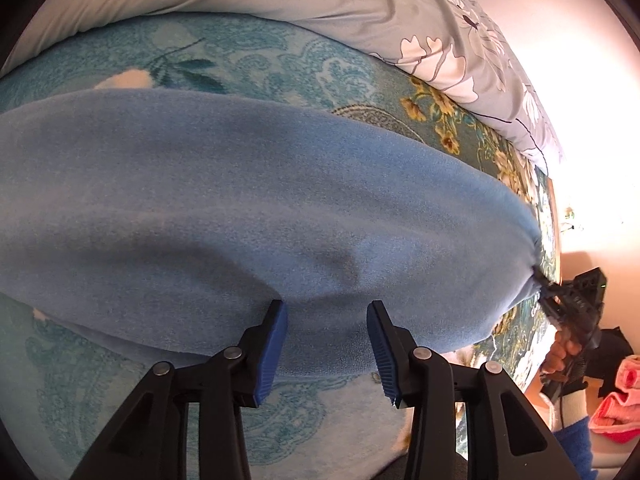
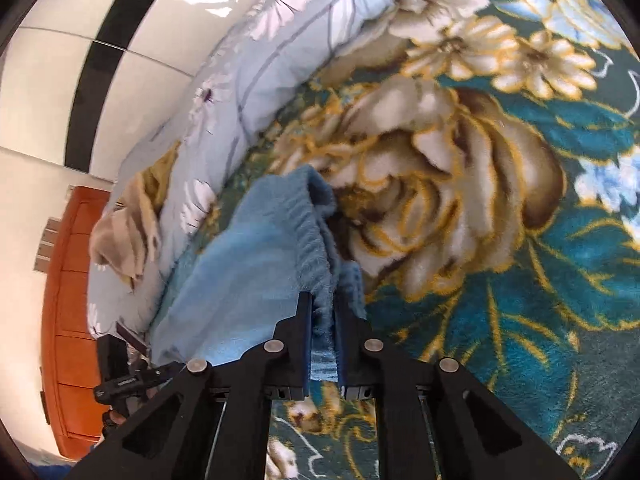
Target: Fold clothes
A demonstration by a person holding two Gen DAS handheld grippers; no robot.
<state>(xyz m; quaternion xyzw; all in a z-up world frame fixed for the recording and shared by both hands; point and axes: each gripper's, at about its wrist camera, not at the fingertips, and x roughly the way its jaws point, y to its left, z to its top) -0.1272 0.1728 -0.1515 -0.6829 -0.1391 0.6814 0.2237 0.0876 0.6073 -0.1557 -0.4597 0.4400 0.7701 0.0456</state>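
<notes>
Blue fleece, a soft elastic-waisted garment (image 1: 248,208), lies spread on the teal floral bed blanket (image 2: 520,280), near the grey flowered pillow (image 1: 440,40). The right tongs (image 2: 323,312) pinch its gathered waistband; the left tongs (image 1: 327,316) stand open over its near edge. No fold looks made yet.

We've got a teal plush blanket (image 2: 500,280) with big gold flowers, a pale blue floral duvet (image 1: 400,12) bunched along its edge, an orange wooden cabinet (image 2: 68,320), and pink towels (image 1: 616,404) off sideways.
</notes>
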